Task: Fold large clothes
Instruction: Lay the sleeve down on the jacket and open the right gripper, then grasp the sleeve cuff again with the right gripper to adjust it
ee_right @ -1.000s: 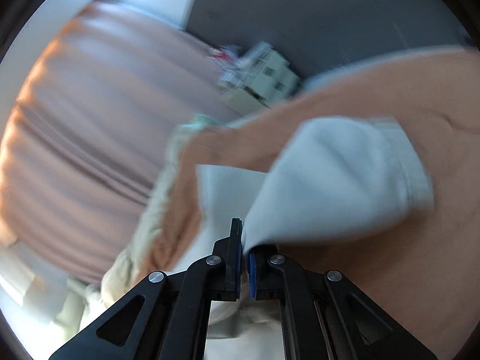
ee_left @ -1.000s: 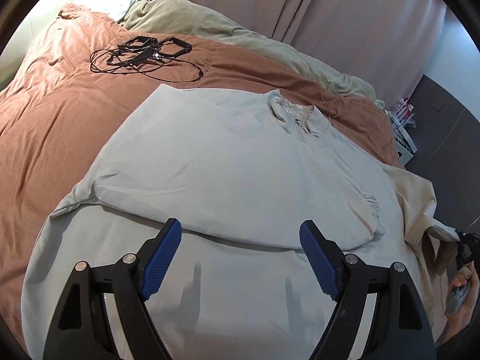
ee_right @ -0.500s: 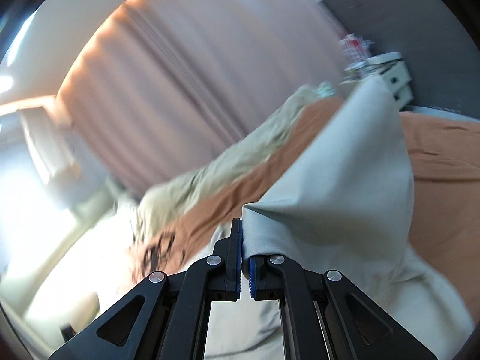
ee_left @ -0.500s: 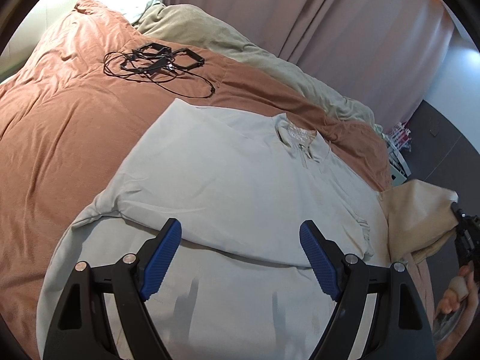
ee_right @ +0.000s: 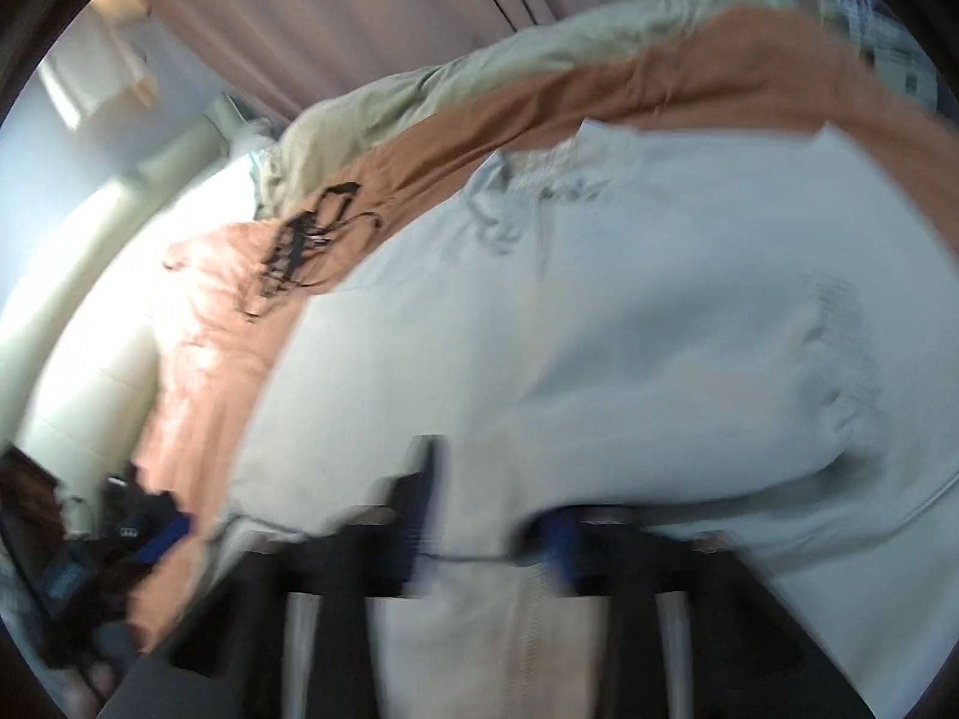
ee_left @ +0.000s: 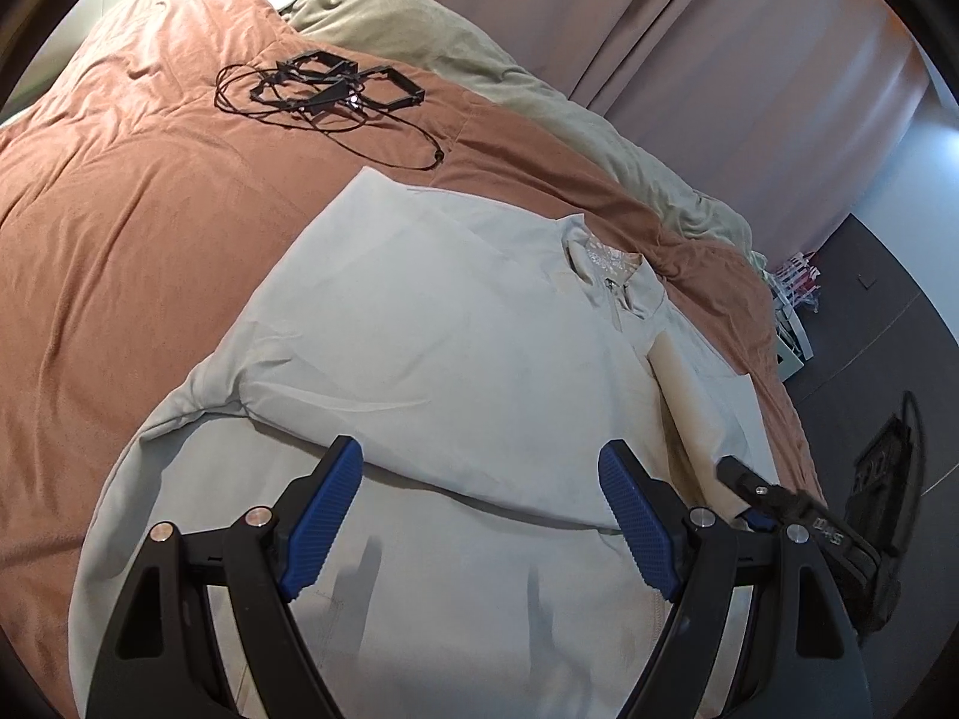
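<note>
A large pale grey zip-neck sweatshirt (ee_left: 449, 329) lies spread on the orange bed cover (ee_left: 120, 210), its left sleeve folded in across the chest. The right sleeve (ee_left: 683, 383) lies folded back over the right side of the body. My left gripper (ee_left: 479, 515) hovers open just above the lower body, with nothing between its blue pads. My right gripper (ee_left: 743, 494) is at the sweatshirt's right side. In the blurred right wrist view, the right gripper (ee_right: 488, 515) has its jaws opening; pale fabric (ee_right: 629, 329) lies under and between them, not pinched.
A tangle of black cables and frames (ee_left: 323, 84) lies on the cover beyond the sweatshirt. A beige blanket (ee_left: 479, 72) runs along the far edge by pink curtains (ee_left: 689, 30). To the right, dark floor (ee_left: 887, 359) holds a white shelf unit (ee_left: 791, 323) and a black object (ee_left: 881, 467).
The right gripper swung in from the bedside with the sleeve pinched, carried it over the sweatshirt's body, and its jaws have parted. The sleeve now lies on the body. The left gripper shifted slightly.
</note>
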The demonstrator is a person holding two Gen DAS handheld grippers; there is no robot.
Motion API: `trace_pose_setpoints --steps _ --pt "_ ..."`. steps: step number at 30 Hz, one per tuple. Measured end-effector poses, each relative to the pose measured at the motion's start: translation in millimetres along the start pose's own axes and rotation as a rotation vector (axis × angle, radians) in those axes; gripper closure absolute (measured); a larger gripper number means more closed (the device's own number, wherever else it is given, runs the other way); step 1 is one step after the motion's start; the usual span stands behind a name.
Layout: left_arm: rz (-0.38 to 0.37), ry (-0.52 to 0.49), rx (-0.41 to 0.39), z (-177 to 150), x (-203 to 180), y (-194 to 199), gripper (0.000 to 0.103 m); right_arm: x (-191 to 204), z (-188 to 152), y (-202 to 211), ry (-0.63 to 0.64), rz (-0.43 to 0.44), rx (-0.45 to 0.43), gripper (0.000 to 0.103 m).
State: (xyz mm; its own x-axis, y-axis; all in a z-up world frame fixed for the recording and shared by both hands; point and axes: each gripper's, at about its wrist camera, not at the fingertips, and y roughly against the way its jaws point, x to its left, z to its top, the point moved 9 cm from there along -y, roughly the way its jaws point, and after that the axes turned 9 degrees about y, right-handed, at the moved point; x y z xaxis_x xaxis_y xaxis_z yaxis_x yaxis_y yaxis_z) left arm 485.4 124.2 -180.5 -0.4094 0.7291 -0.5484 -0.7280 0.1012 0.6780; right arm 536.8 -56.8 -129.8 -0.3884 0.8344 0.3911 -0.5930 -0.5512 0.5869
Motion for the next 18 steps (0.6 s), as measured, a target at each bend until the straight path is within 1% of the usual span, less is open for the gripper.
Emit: trace_pose_setpoints --steps 1,2,4,5,6,8,11,14,16,17,18 --pt "-0.001 0.007 0.004 0.0 1.6 -0.5 0.021 -2.1 -1.1 6.4 -0.027 0.019 -0.021 0.036" --pt "-0.001 0.010 0.005 -0.2 2.5 0.1 0.021 0.1 -5.1 12.4 -0.044 0.027 -0.034 0.035" --pt "0.004 0.014 0.000 0.7 4.2 1.6 0.021 -8.1 -10.2 23.1 -0.125 0.069 -0.053 0.035" --pt "0.006 0.015 -0.003 1.1 4.8 1.9 0.021 -12.1 -10.4 24.5 -0.193 0.098 -0.064 0.035" --pt "0.009 0.016 -0.005 1.5 5.2 2.0 0.021 -18.5 -12.5 27.3 -0.235 0.108 -0.073 0.035" --pt "0.012 0.018 -0.005 1.1 5.5 1.9 0.021 -38.2 -15.6 30.0 -0.358 0.100 -0.087 0.035" --pt "0.017 0.018 -0.005 0.9 5.5 0.8 0.021 -64.2 -21.2 31.7 -0.475 0.106 -0.104 0.035" --pt "0.018 0.015 -0.006 0.7 5.1 0.1 0.021 -81.0 -29.2 26.4 -0.559 0.135 -0.106 0.035" --pt "0.018 0.013 -0.006 0.2 4.5 -0.5 0.021 -91.2 -34.7 20.5 -0.594 0.129 -0.102 0.035" --pt "0.017 0.012 -0.006 0.4 4.2 -0.7 0.021 -99.1 -38.2 17.3 -0.611 0.102 -0.099 0.042" --pt "0.017 0.008 -0.007 0.6 3.9 -0.6 0.021 -106.9 -39.6 15.3 -0.615 0.069 -0.105 0.060"
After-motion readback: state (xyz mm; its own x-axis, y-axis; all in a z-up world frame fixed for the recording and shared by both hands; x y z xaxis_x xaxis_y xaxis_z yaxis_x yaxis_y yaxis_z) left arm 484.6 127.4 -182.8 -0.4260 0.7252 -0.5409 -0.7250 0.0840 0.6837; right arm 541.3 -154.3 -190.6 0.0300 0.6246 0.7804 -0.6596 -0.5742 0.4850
